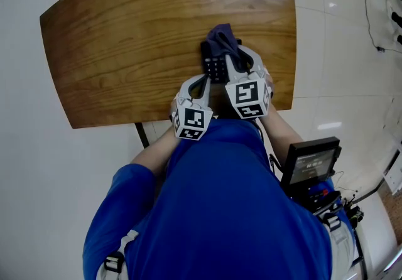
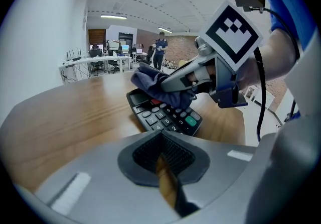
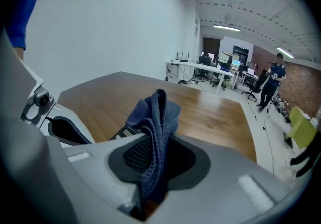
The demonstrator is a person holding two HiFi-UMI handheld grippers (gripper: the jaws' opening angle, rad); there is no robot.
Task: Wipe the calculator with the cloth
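Head view: the calculator (image 1: 215,66) is lying at the near edge of the table (image 1: 125,34), with the cloth (image 1: 223,39) resting on its upper keys. I am judging the wipe as under way, with the lower keypad not yet covered. My right claw (image 3: 150,168) is clamping narrow on 1 fold of cloth; my left claw (image 2: 163,160) is sitting closed and empty, just short of the calculator

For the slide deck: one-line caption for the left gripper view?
Right gripper holds a dark blue woven cloth on the black desk calculator on a wooden table; left gripper shut, empty.
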